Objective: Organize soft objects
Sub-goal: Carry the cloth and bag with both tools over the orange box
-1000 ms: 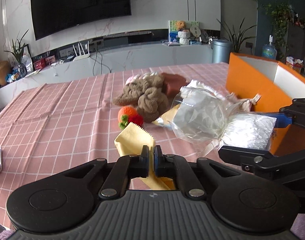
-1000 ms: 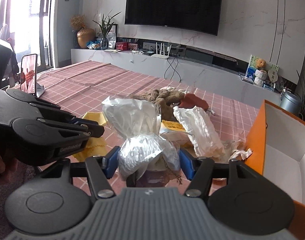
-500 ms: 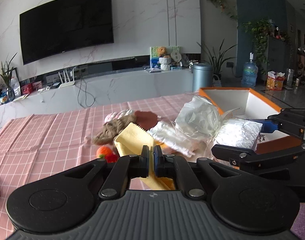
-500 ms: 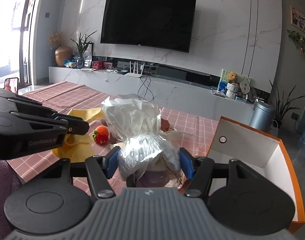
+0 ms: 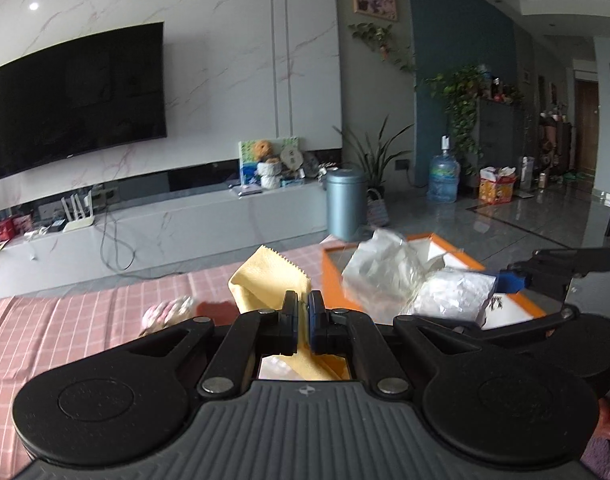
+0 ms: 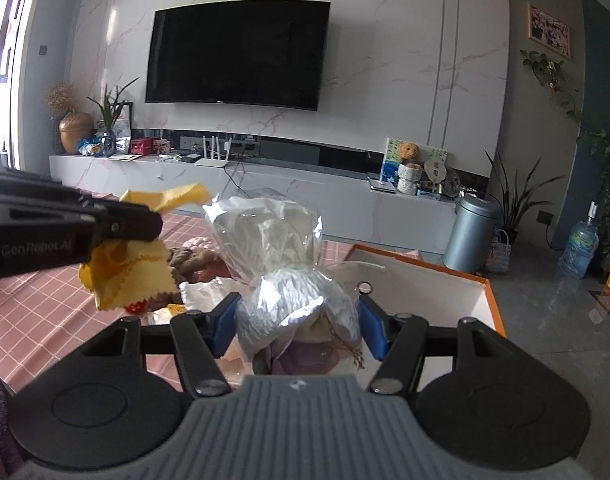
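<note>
My left gripper (image 5: 300,308) is shut on a yellow cloth (image 5: 267,278) and holds it in the air above the pink checked table (image 5: 65,320); the cloth also shows in the right wrist view (image 6: 129,276). My right gripper (image 6: 299,316) is shut on a clear plastic bag of white soft stuff (image 6: 277,248), lifted near the orange box (image 6: 493,300). In the left wrist view the bag (image 5: 405,280) hangs over the orange box (image 5: 333,276).
A brown knitted toy (image 6: 189,258), a red strawberry toy (image 6: 135,307) and other plastic packets (image 6: 197,292) lie on the table (image 6: 37,312). A pink-white soft item (image 5: 165,312) lies at the table's far side. A grey bin (image 6: 471,232) stands on the floor beyond.
Both grippers have risen and swung right toward the orange box, carrying the yellow cloth and the plastic bag. The table pile has dropped low in both views.
</note>
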The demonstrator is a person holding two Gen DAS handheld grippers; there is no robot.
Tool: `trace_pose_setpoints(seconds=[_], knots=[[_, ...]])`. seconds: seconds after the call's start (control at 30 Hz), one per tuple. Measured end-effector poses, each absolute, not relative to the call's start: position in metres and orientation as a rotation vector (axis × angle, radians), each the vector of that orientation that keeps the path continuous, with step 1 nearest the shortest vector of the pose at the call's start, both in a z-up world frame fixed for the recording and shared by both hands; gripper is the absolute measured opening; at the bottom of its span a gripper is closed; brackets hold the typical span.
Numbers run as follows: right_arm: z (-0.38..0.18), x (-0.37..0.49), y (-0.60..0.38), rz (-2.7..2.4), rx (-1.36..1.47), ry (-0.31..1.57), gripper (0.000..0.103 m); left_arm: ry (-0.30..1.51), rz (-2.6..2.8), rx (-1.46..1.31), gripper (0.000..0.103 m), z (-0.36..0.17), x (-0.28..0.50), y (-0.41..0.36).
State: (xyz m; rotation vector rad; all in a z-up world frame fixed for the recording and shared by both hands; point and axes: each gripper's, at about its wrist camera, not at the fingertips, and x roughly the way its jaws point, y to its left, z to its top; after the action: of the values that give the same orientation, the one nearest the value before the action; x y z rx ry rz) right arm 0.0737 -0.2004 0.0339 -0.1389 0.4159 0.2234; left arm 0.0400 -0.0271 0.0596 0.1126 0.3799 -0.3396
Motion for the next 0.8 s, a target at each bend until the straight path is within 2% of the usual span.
trace_pose_setpoints(seconds=[0.17, 0.37, 0.8], knots=[[0.037, 0.086, -0.225, 0.185, -0.128, 0.483, 0.062, 0.345, -0.418, 0.123, 0.005, 0.07, 0.051, -0.051], [0.033, 0.109, -0.258, 0.139, -0.147, 0.594, 0.062, 0.39, -0.549, 0.11, 0.005, 0.068, 0.08, -0.082], [-0.01, 0.169, -0.291, 0.17, -0.182, 0.863, 0.062, 0.608, -0.666, 0.25, 0.005, 0.009, 0.137, -0.138]])
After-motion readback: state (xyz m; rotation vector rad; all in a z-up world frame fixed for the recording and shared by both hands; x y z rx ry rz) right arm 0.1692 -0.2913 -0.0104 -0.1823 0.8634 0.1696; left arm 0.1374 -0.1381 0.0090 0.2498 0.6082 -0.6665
